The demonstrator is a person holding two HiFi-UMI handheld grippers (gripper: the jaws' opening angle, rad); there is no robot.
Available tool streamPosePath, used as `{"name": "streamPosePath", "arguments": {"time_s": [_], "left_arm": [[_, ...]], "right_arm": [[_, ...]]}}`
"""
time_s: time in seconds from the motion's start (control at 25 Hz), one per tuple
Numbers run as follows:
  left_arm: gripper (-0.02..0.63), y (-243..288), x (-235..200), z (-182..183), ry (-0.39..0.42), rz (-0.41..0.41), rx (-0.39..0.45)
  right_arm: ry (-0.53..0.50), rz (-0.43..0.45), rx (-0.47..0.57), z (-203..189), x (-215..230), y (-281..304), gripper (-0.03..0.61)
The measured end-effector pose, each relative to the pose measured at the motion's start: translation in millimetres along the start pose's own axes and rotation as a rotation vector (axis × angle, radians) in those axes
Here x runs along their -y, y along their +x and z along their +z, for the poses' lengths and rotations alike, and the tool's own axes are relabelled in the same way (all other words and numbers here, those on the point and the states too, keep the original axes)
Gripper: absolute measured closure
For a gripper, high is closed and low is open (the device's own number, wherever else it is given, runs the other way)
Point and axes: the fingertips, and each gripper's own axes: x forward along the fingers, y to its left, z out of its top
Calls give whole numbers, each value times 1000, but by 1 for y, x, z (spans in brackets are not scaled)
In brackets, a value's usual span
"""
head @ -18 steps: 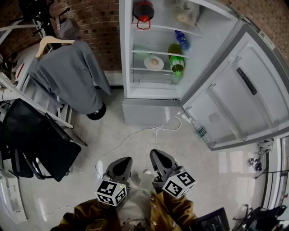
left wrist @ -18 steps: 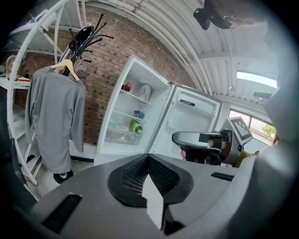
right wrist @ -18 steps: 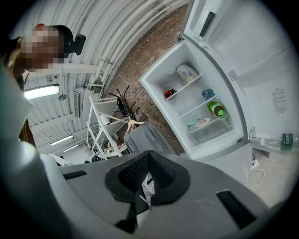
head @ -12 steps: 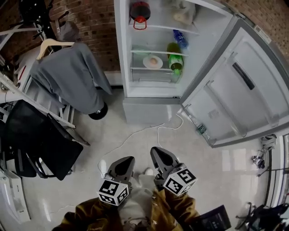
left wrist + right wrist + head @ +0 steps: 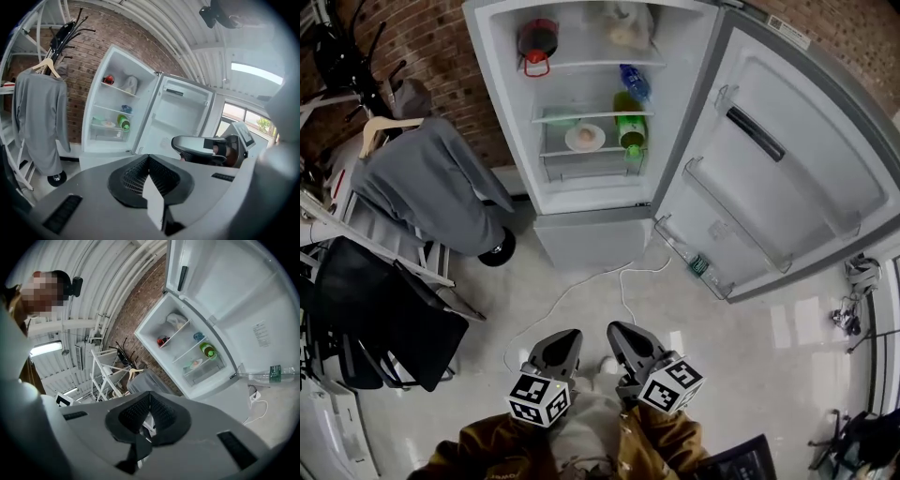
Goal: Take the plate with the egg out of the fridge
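Observation:
A white plate with an egg (image 5: 585, 138) sits on a middle shelf of the open fridge (image 5: 508, 112), just left of a green bottle (image 5: 630, 131). The plate (image 5: 108, 123) is small and far off in the left gripper view, and the plate (image 5: 196, 363) is just as distant in the right gripper view. My left gripper (image 5: 565, 336) and right gripper (image 5: 619, 330) hang side by side low in the head view, above the floor and well short of the fridge. Both have their jaws shut with nothing between them.
The fridge door (image 5: 769, 178) stands wide open to the right, a small bottle (image 5: 698, 265) in its bottom rack. A grey garment on a hanger (image 5: 427, 183) and a black chair (image 5: 384, 309) stand at the left. A white cable (image 5: 581, 291) lies on the floor.
The head view has shifted, so the fridge now sits further left and shows more fully. Both grippers stay shut, low and close together.

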Motion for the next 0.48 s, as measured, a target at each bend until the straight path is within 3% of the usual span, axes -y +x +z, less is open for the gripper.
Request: {"name": "streamPosePath", "arguments": {"time_s": [0.24,0.48], "left_arm": [[604,36,40,-10,21,-34,-22],[604,53,20,11,0,36,3]], "right_arm": [[-12,30,11,13,31,-26,572],[19,18,-7,28,58,-14,572]]}}
